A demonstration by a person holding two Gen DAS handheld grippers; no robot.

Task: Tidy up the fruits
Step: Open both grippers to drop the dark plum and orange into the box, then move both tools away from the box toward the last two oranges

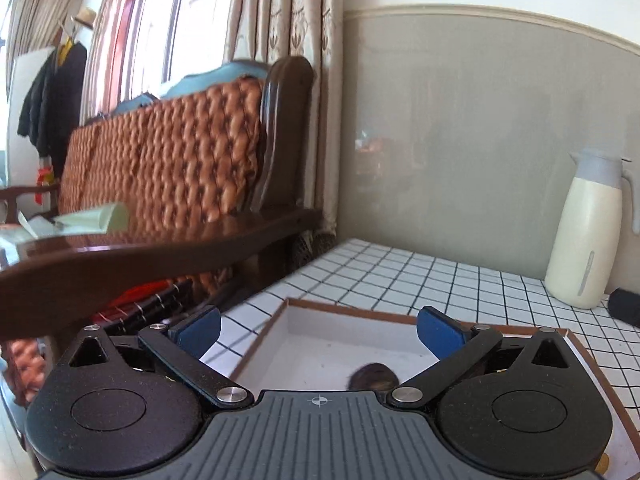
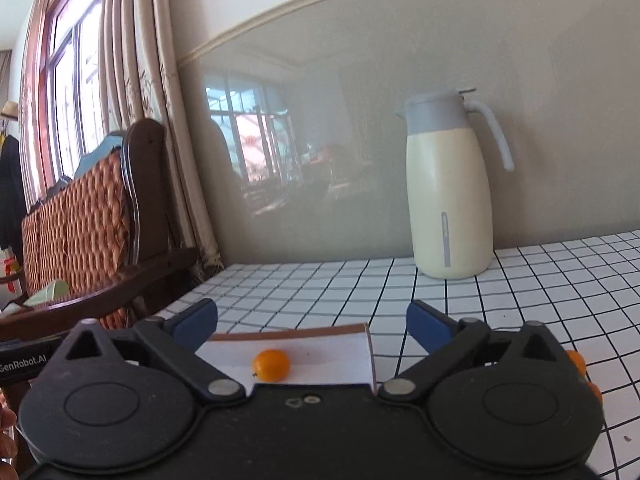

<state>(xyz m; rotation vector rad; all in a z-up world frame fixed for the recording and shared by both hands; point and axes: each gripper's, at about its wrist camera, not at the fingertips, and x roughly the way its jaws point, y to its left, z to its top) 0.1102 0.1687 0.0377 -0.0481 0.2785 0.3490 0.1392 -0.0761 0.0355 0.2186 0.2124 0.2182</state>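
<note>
A shallow white tray with a brown rim (image 1: pixel 276 322) lies on the checked tablecloth. In the left wrist view my left gripper (image 1: pixel 318 334) is open and empty above the tray, and a dark round fruit (image 1: pixel 374 376) lies in the tray just below it, partly hidden by the gripper body. In the right wrist view the tray (image 2: pixel 344 330) holds a small orange fruit (image 2: pixel 271 365). My right gripper (image 2: pixel 312 326) is open and empty above it. More orange fruit (image 2: pixel 576 362) peeks out on the cloth behind the right finger arm.
A cream jug with a grey lid (image 2: pixel 450 192) (image 1: pixel 586 232) stands on the table by the wall. A dark wooden bench with a woven cushion (image 1: pixel 168 160) is close on the left. A dark object (image 1: pixel 626 306) lies beside the jug.
</note>
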